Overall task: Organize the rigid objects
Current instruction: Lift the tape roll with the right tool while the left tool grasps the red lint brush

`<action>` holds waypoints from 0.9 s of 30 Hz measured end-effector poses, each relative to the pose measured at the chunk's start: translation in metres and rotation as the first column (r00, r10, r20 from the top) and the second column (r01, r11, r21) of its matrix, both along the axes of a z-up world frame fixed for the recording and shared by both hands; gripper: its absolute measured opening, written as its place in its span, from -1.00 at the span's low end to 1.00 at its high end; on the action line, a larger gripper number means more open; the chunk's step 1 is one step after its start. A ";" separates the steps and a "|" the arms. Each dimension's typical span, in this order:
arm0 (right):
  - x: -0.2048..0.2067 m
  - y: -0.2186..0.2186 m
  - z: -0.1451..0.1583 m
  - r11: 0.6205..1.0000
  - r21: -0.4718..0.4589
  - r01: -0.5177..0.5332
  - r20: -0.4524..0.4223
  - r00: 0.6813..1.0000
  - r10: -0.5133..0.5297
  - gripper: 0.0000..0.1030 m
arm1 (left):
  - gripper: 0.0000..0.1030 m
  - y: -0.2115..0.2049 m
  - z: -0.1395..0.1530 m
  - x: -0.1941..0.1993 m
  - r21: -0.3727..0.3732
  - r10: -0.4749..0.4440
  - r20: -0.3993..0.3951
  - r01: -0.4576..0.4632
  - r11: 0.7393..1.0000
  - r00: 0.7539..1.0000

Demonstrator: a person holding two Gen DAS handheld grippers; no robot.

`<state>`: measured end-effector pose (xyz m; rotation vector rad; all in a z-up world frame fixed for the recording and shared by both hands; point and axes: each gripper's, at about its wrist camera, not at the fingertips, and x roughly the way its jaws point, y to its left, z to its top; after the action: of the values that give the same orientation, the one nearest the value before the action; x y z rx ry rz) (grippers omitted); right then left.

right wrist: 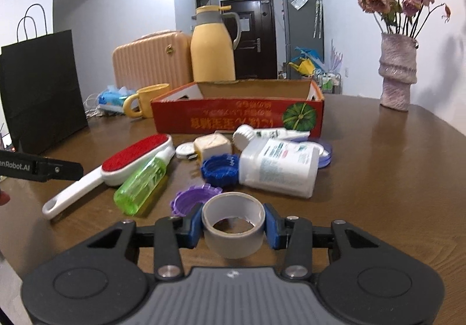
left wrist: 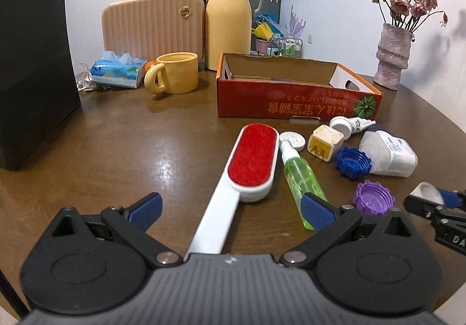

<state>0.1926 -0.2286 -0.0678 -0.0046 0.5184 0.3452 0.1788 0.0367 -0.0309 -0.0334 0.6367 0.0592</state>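
Right wrist view: my right tongs (right wrist: 233, 230) clamp the tape roll (right wrist: 233, 227) at near edge. Left tongs (left wrist: 231, 208) spread wide over lint brush (left wrist: 250, 162). Orange box (right wrist: 233, 118) far, seemingly empty; clutter remains on bench (right wrist: 378, 179).

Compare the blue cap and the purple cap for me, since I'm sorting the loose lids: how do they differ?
The blue cap is dark blue, while the purple cap is pale violet. The blue cap looks a bit larger than the purple one. The blue cap lies against the big white bottle; the purple cap lies nearer the tape roll, partly hidden behind it in the right wrist view. Both are ridged screw caps lying open side up on the table.
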 end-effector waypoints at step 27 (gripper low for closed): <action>0.064 0.005 0.020 1.000 -0.016 0.018 0.050 0.999 -0.017 -0.19 | 0.66 -0.003 -0.030 0.101 0.023 -0.046 -0.196 0.052 0.998 0.980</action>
<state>0.2571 -0.2232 -0.0480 -0.0242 0.4712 0.3234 0.2797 0.0332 -0.0614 0.0156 0.8325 0.0238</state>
